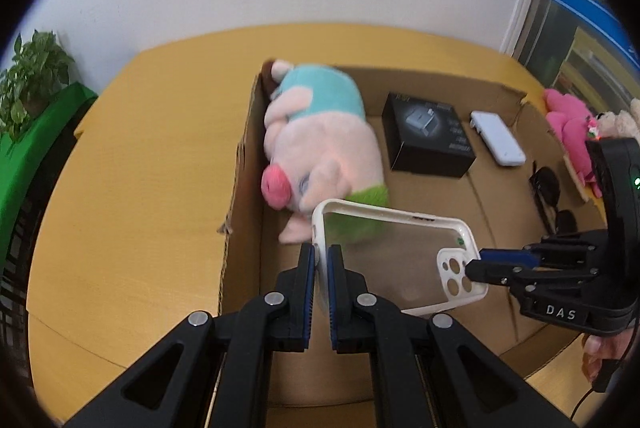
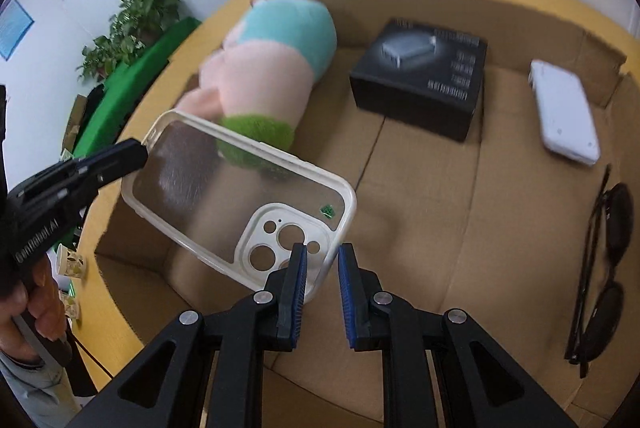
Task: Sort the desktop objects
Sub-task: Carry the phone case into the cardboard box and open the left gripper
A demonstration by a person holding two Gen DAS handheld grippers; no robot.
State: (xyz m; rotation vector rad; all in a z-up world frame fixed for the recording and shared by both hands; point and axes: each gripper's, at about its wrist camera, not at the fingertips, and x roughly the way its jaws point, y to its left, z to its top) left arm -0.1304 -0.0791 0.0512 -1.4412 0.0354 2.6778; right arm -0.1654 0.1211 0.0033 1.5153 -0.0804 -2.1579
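A clear phone case with a white rim [image 1: 394, 260] [image 2: 240, 196] hangs over the open cardboard box [image 1: 240, 164] [image 2: 440, 212]. My left gripper [image 1: 322, 264] [image 2: 138, 152] is shut on the case's plain end. My right gripper [image 2: 322, 268] [image 1: 476, 268] straddles the rim at the camera-hole corner, with its jaws a little apart. In the box lie a pink pig plush in a teal shirt [image 1: 320, 144] [image 2: 272, 64], a black product box [image 1: 428, 136] [image 2: 424, 76], a white power bank [image 1: 498, 136] [image 2: 564, 112] and black sunglasses [image 1: 550, 196] [image 2: 604, 268].
The box sits on a yellow wooden table [image 1: 132, 188] [image 2: 120, 292]. More plush toys [image 1: 576, 132] lie at the box's right. A potted plant [image 1: 32, 76] [image 2: 136, 24] on a green stand and a white wall are behind. Paper cups [image 2: 70, 264] stand beyond the table.
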